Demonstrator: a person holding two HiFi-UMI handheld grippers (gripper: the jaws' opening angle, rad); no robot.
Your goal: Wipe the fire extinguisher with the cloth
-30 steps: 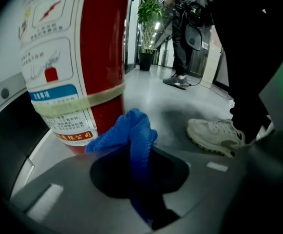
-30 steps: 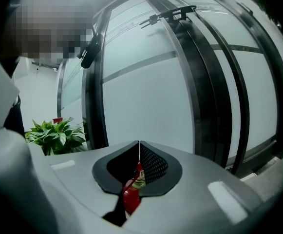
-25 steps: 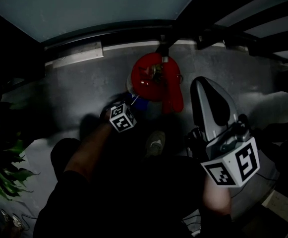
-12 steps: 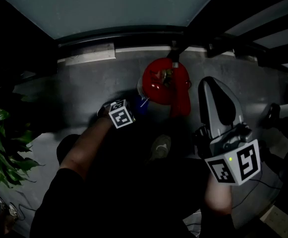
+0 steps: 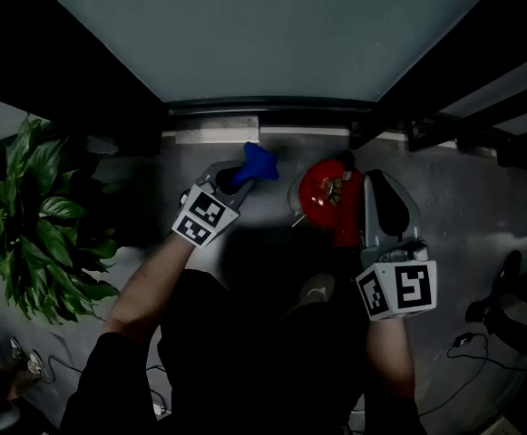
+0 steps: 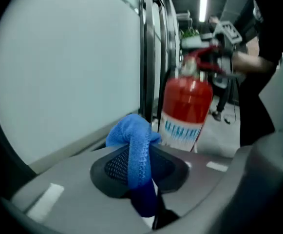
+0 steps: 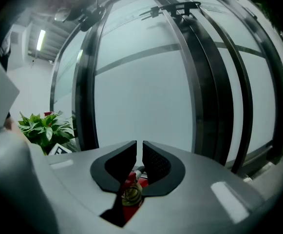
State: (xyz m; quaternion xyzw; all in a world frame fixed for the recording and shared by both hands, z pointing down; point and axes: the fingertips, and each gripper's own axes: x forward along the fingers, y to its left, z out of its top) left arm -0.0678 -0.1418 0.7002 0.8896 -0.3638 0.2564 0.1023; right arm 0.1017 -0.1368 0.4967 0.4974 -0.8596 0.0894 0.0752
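Cloth [image 6: 134, 145], blue, sits clamped between the fingers of my left gripper [image 5: 234, 178] just left of frame centre, clear of the red fire extinguisher [image 5: 322, 198], whose top handle the fingers of my right gripper [image 7: 140, 152] pinch, so I judge wiping remains to do.

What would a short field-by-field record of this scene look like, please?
Left hand-held gripper: shut on blue cloth
Right hand-held gripper: shut on fire extinguisher, at its top handle
Extinguisher state: red, upright, beside glass wall
Cloth and extinguisher: apart in the head view, cloth to its left
Nearby: leafy plant at far left
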